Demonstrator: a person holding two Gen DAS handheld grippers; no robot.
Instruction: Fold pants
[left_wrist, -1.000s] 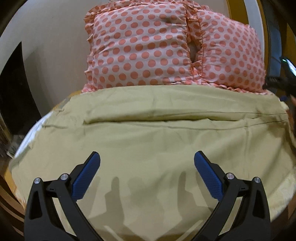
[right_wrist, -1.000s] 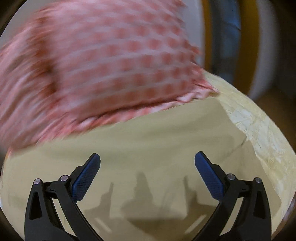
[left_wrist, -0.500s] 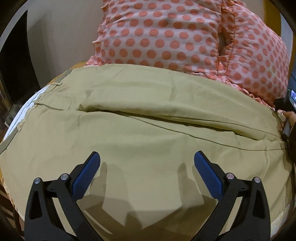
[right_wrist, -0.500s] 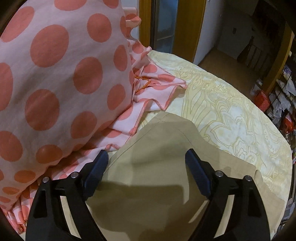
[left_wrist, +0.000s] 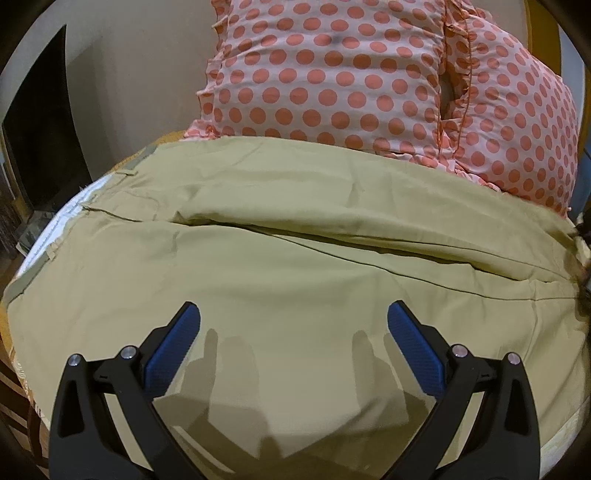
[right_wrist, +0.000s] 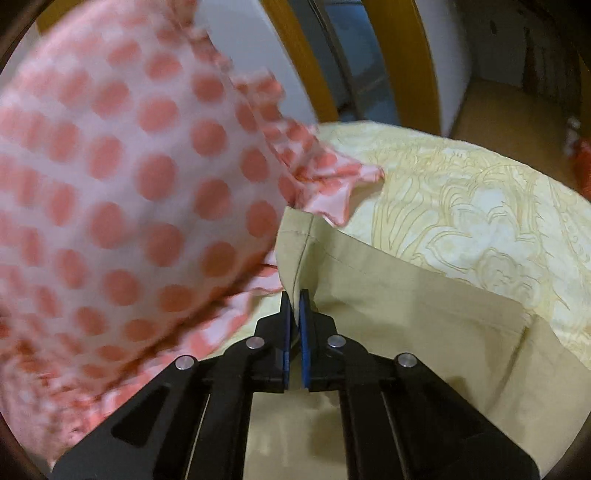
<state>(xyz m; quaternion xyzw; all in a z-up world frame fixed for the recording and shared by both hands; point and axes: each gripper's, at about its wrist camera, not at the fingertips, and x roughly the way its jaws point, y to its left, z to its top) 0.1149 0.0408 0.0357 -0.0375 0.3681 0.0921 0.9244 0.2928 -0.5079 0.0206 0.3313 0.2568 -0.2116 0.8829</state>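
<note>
Pants (left_wrist: 295, 266): khaki, spread flat across the bed, waistband at the left, leg ends at the right; the far edge touches the pillows.
Pillows (left_wrist: 369, 74): two, pink with orange dots, standing at the far side of the bed.
Bed sheet (right_wrist: 461, 206): pale yellow with a leaf pattern, bare to the right of the leg ends.
Left tongs (left_wrist: 293, 325): jaws wide apart, holding nothing, low over the near leg around its middle.
Right tongs (right_wrist: 294, 299): jaws pressed together on the hem (right_wrist: 295, 236) of the far leg, just beside the frill of a pillow; the corner stands up between the pads.
Step in hand: most likely the first fold, taking the leg ends over to the waistband, or one leg over the other; I cannot tell which.
How to do it well: lift the hem only a little, so the cloth clears the pillow frill and does not drag it. Let the left tongs take a second point on the same edge, so the edge travels straight.
Risk: with one pinch only, the leg can twist and the layers can slide apart.
</note>
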